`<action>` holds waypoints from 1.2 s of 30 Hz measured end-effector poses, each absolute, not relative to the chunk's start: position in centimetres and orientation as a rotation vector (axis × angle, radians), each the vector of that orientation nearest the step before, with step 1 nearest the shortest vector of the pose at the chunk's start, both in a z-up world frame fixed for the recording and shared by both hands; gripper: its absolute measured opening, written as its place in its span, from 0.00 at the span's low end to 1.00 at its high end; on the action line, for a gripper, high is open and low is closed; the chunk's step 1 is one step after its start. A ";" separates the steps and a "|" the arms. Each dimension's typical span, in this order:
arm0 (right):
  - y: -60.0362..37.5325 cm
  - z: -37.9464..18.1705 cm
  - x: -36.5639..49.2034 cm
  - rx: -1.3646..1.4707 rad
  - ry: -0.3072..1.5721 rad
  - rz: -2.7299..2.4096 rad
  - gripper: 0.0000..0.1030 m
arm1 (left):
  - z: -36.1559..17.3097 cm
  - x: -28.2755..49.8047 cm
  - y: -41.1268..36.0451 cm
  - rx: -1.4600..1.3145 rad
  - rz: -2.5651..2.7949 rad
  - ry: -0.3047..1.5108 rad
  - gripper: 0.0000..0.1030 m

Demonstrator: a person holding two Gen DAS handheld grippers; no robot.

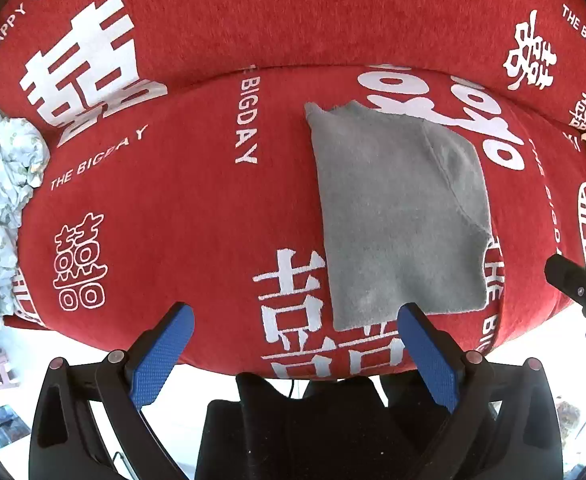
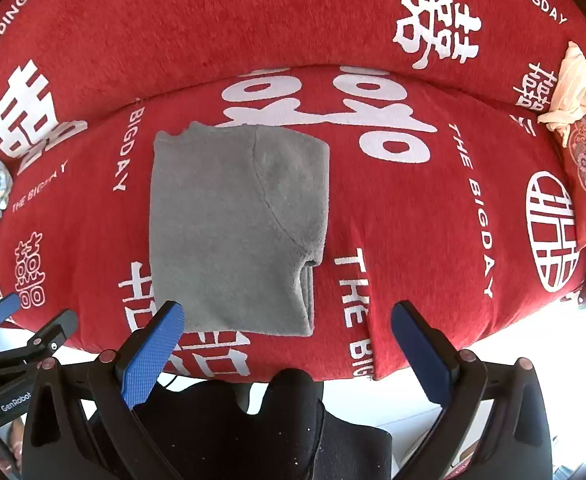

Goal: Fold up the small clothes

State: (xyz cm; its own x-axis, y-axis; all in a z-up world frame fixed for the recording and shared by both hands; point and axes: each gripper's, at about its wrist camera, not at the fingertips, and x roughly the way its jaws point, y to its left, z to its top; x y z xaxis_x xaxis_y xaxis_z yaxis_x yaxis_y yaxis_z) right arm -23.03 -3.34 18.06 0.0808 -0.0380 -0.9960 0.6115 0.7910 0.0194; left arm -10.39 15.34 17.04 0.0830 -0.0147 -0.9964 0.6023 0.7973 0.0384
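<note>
One cream cloth point(image 2: 573, 88), right view

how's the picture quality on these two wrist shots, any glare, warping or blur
Left wrist view: heavy fisheye bulge bends the red cover; the floor below its edge is blown out white; the gray garment is sharp. Right wrist view: same bulge and dark corners, washed-out floor at lower right; garment evenly lit, with only a thin shadow along its edge.

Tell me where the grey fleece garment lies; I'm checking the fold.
The folded grey fleece garment lies flat on the red printed sofa cover, near the seat's front edge, ahead of both open grippers; the pale floral cloth sits far left.
</note>
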 end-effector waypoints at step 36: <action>-3.6 18.3 -22.3 0.478 1.417 -0.519 1.00 | 17.1 -9.9 14.6 0.519 -0.501 1.394 0.99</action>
State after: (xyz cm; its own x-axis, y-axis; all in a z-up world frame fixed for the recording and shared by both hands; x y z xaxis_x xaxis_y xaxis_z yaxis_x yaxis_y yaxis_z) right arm -22.34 -3.62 18.33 0.0803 -0.0538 -0.9953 0.6014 0.7990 0.0053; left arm -9.89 14.63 17.11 0.1100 -0.0260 -0.9936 0.6123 0.7892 0.0472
